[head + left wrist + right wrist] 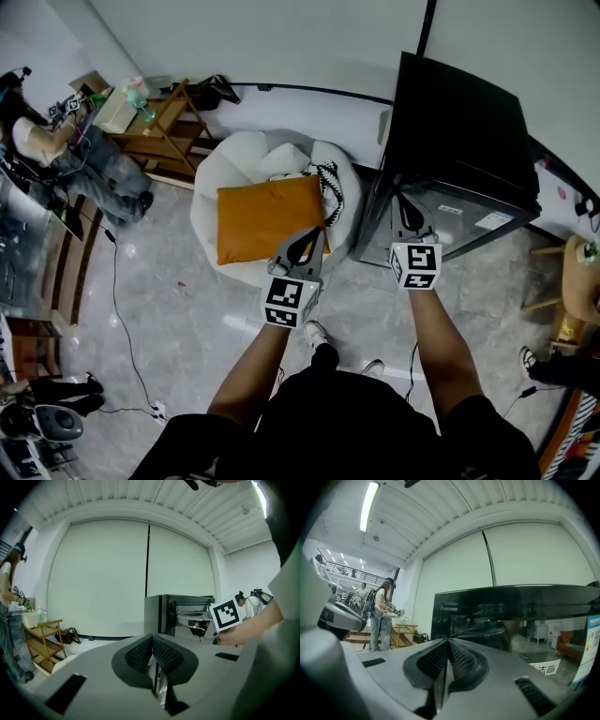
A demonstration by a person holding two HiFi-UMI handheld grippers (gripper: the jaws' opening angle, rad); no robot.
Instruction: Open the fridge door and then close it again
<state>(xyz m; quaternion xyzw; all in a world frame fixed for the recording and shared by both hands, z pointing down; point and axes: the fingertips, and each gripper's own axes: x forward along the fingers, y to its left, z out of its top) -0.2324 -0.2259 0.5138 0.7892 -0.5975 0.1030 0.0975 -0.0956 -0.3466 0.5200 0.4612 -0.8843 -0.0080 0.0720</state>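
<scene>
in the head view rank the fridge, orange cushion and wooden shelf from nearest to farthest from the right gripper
1. Fridge: just in front of the right gripper, on the right side.
2. Orange cushion: off to the left, lying on the white beanbag.
3. Wooden shelf: farthest, at the upper left by the wall.

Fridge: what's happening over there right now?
A person stands facing the black fridge with a gripper in each hand. The right gripper is up close to the fridge's glass door, its fingers together with nothing between them. The left gripper hangs back above the orange cushion, also shut and empty. The door looks closed, and neither gripper has hold of it.
</scene>
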